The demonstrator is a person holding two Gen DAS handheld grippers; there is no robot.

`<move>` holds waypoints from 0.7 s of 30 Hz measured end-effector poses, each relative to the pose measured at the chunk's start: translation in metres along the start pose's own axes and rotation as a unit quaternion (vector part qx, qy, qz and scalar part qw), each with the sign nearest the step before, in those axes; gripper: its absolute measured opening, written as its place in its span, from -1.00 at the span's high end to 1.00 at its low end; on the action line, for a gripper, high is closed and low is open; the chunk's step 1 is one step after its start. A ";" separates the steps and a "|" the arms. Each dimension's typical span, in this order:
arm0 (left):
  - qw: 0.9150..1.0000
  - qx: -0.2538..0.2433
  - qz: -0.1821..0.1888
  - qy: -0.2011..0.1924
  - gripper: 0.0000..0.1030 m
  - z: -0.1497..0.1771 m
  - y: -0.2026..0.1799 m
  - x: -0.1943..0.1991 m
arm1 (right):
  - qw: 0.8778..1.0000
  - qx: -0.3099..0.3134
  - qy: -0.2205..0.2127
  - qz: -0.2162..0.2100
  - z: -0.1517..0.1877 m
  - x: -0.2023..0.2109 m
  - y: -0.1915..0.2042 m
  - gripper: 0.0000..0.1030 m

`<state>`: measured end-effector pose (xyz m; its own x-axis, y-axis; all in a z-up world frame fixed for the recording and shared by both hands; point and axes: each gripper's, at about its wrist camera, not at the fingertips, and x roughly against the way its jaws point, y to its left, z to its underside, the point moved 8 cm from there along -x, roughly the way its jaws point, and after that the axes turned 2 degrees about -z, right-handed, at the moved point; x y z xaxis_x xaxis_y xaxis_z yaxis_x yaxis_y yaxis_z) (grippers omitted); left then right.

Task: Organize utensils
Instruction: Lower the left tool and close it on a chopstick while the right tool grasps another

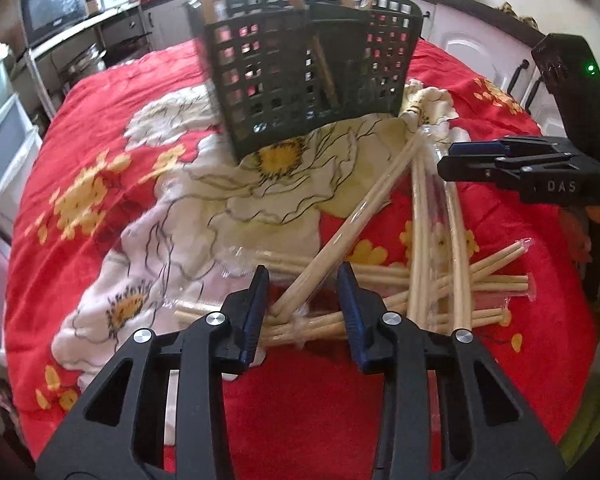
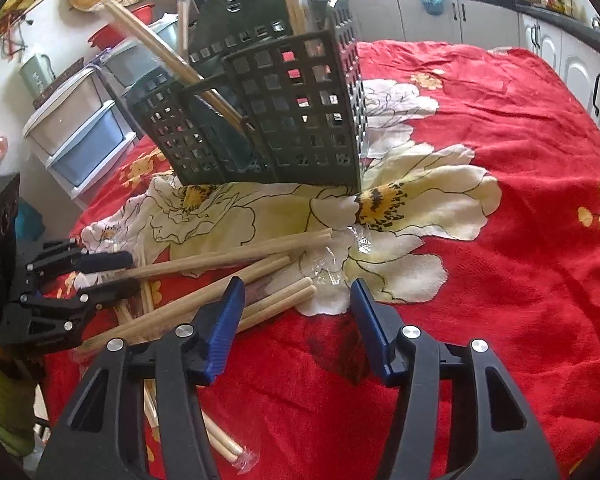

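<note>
Chopsticks [image 1: 340, 236], paired in clear wrappers, lie in a loose crossed heap on the red floral cloth [image 1: 100, 208] covering the surface, and the dark green slotted caddy [image 1: 300, 92] stands just beyond the heap with a few sticks already upright in it.

On the left, the left gripper [image 1: 303, 308] points down at the near end of one slanting pair; its jaws straddle that end, but a gap shows on either side, so it looks released, not yet clamped. To do this well, I'd say it should close squarely across both sticks near the end, so the pair comes up together without dragging the ones crossed beneath it.

On the right, the right gripper [image 2: 298, 312] hovers with its jaws apart and holds nothing; the nearest stick ends lie just to its left, with bare cloth ahead. It should shift left before it closes.
</note>
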<state>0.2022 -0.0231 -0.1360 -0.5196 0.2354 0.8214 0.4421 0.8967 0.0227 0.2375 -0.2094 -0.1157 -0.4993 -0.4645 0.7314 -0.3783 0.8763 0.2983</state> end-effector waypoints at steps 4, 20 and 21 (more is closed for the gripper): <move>1.000 0.010 0.009 0.000 0.44 0.004 0.005 -0.001 | 1.000 -0.022 0.005 -0.011 -0.003 -0.004 -0.004 0.07; 0.999 0.025 0.016 -0.017 0.71 0.000 0.010 0.008 | 0.996 -0.076 -0.012 -0.041 -0.004 0.003 -0.018 0.96; 0.999 0.028 0.019 -0.020 0.72 -0.001 0.010 0.010 | 0.995 -0.084 -0.018 -0.046 -0.005 0.006 -0.020 0.97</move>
<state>0.2022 -0.0123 -0.1273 -0.5321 0.2828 0.7980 0.4205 0.9064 -0.0407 0.2458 -0.2290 -0.1144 -0.4964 -0.5457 0.6751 -0.2899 0.8372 0.4636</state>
